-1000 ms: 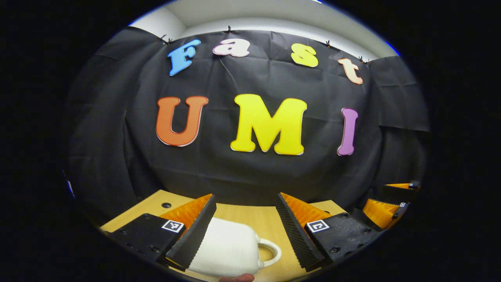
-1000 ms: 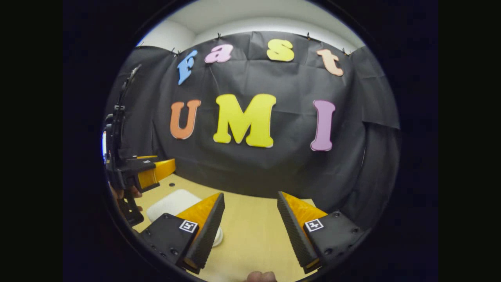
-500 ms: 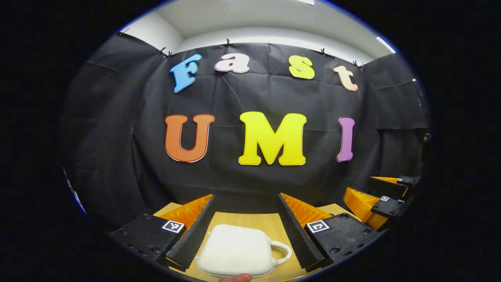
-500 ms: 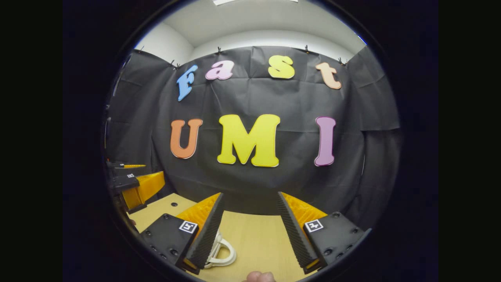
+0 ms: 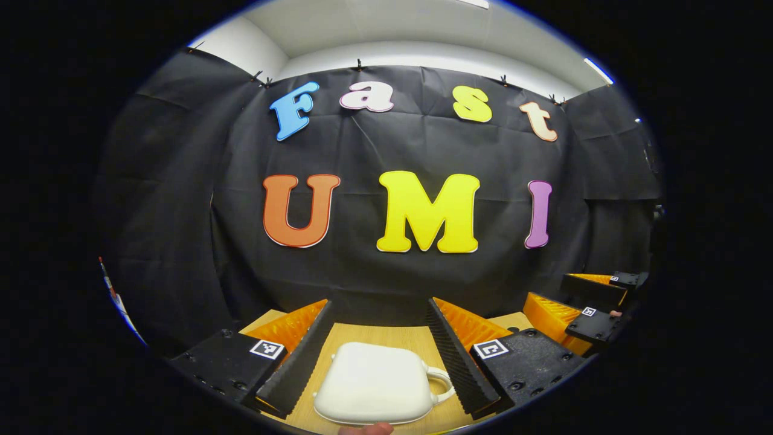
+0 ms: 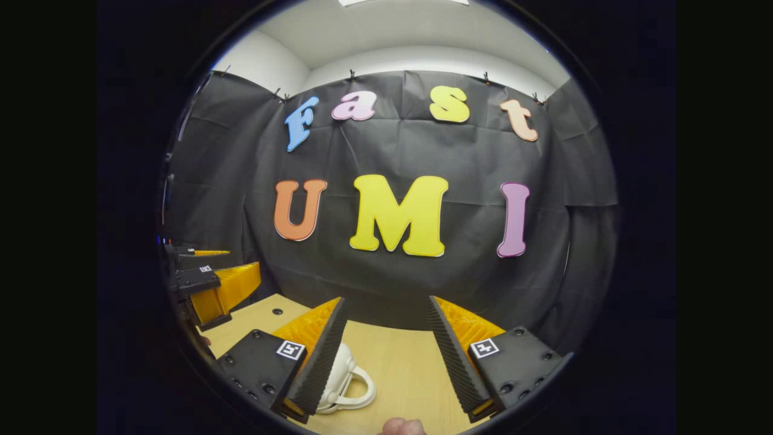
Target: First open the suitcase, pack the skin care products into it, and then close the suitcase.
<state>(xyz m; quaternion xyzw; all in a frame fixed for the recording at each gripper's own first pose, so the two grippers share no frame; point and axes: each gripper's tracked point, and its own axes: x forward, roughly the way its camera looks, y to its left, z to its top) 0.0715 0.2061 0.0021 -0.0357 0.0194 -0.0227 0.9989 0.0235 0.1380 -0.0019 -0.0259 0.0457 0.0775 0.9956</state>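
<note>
1. White, smooth-shelled suitcase (image 5: pixel 374 383), small, with a loop handle (image 5: pixel 442 385) on one end, lies flat on the pale wood counter (image 5: pixel 380 333). Lid looks down; no gap visible along what shows of it.
2. Left gripper (image 5: pixel 379 356) hangs above the case with its jaws wide apart, one on each side of the shell, neither touching it. The case sits between them, low in the left gripper view.
3. Right gripper (image 6: pixel 386 356) also has its jaws apart and grips nothing. In the right gripper view the case's handle end (image 6: pixel 347 383) peeks out past the nearer finger, off to that side rather than between the two.
4. Each gripper appears at the edge of the other's view, held level beside the case.
5. No skin care products are visible in these views; their place cannot be told.
6. Judgement: opening step, at its very start. Nothing has been packed.
7. Next move likely calls for lowering one gripper to steady the shell while the other finds the lid edge or latch; where that seam runs is not clear from here.
</note>
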